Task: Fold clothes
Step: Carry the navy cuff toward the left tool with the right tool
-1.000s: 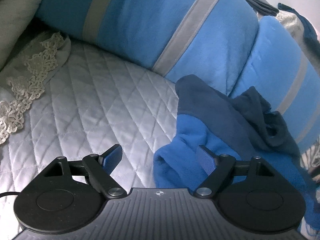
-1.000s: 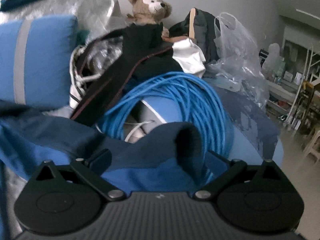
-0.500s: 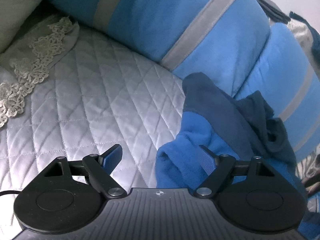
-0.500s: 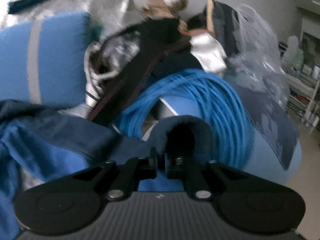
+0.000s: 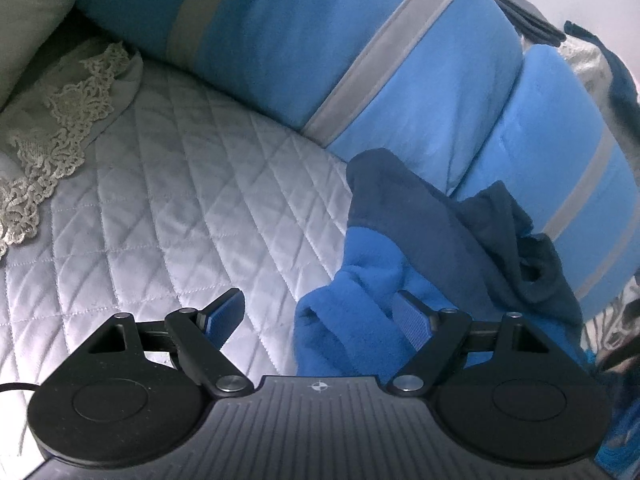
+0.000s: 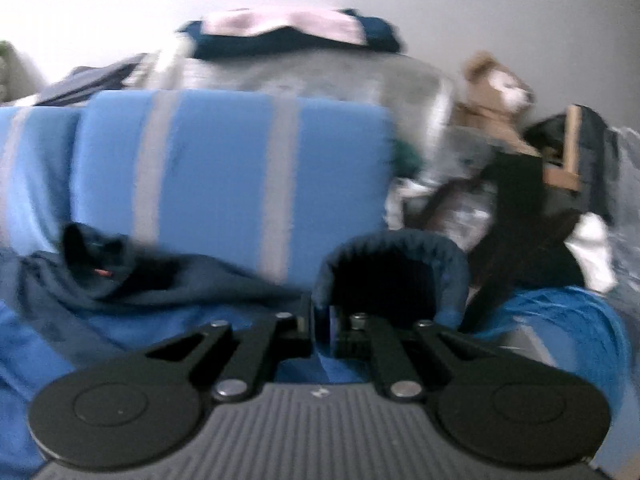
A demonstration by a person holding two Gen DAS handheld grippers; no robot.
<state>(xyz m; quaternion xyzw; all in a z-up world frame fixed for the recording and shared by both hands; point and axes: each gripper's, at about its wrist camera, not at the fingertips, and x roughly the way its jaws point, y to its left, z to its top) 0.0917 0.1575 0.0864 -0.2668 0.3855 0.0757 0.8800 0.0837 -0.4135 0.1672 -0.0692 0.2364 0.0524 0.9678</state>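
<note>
Nowhere can any brand, label or writing be read. Low over the quilted bed cover (image 5: 192, 216) the left hand-held gripper (image 5: 320, 312) is held level with its fingers spread wide; the blue fleece garment (image 5: 360, 304) is bunched between them, and its right fingertip (image 5: 408, 312) is pressed into the fabric. The garment's navy part is heaped against the blue striped cushion (image 5: 360, 40). The right hand-held gripper (image 6: 334, 328) is seen pinched together on the garment's navy cuff (image 6: 392, 264), which arches open above the fingers. A teddy bear (image 6: 496, 92) and a coil of blue cable (image 6: 580, 320) are seen at the right, blurred.
</note>
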